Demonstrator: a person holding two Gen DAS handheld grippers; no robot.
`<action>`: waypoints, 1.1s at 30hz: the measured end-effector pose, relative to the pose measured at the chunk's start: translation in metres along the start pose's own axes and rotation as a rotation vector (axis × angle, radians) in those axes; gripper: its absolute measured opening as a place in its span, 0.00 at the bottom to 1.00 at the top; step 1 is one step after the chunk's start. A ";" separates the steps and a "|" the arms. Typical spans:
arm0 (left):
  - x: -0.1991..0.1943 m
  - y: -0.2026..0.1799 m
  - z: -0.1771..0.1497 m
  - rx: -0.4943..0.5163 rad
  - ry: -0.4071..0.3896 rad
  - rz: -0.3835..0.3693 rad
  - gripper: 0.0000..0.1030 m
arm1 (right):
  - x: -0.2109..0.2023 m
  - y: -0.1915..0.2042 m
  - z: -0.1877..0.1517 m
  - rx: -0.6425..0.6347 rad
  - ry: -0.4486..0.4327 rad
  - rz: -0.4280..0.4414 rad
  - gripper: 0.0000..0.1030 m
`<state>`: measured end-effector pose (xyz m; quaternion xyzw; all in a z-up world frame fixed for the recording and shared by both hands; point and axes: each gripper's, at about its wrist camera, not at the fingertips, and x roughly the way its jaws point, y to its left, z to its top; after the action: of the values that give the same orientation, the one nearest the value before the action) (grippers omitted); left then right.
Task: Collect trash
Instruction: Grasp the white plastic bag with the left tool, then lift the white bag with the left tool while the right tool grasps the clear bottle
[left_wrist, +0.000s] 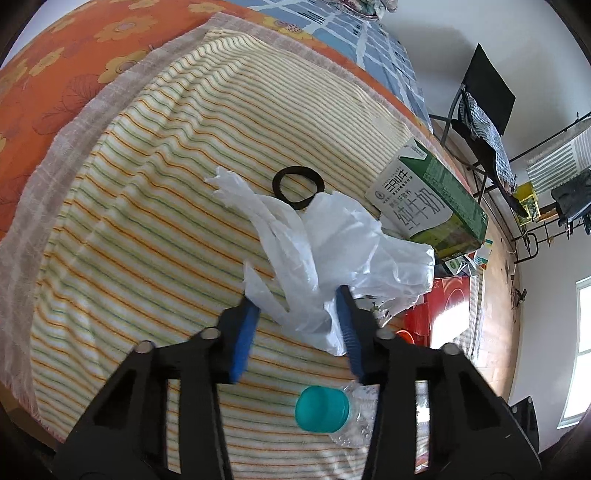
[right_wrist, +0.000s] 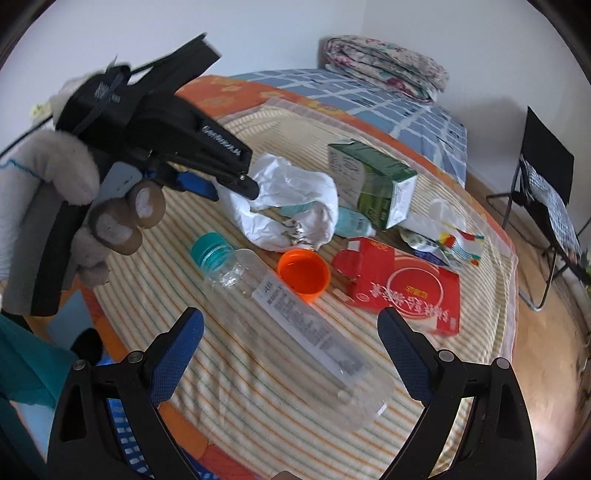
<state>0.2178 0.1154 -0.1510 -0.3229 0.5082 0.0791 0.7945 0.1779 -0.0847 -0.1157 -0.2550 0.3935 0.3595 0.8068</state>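
A crumpled white plastic bag (left_wrist: 325, 236) lies on the striped cloth (left_wrist: 147, 221). My left gripper (left_wrist: 295, 295) reaches down on it, its blue pads closed against the bunched near end of the bag. In the right wrist view, a gloved hand (right_wrist: 74, 173) holds that left gripper (right_wrist: 232, 192) at the bag (right_wrist: 291, 184). My right gripper (right_wrist: 290, 321) hangs open over a clear plastic bottle (right_wrist: 295, 321) with a teal cap (right_wrist: 210, 249), without touching it. The bottle lies on its side between the two fingers.
Beside the bag are a green milk carton (right_wrist: 373, 184), an orange cap (right_wrist: 304, 273), a red box (right_wrist: 406, 288), wrappers (right_wrist: 443, 240) and a black hair tie (left_wrist: 297, 184). The cloth covers a bed. A folding chair (right_wrist: 546, 184) stands on the floor at right.
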 end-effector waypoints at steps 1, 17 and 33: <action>0.001 0.000 0.000 0.003 0.001 0.003 0.32 | 0.004 0.003 0.000 -0.016 0.006 -0.004 0.92; -0.024 0.018 0.004 0.009 -0.065 0.032 0.16 | 0.040 0.033 0.005 -0.211 0.059 -0.093 0.73; -0.080 0.030 0.001 0.095 -0.177 0.055 0.13 | -0.002 -0.012 0.001 0.122 -0.033 -0.003 0.56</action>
<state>0.1671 0.1558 -0.0949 -0.2625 0.4477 0.1049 0.8483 0.1872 -0.0922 -0.1121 -0.2001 0.4009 0.3377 0.8277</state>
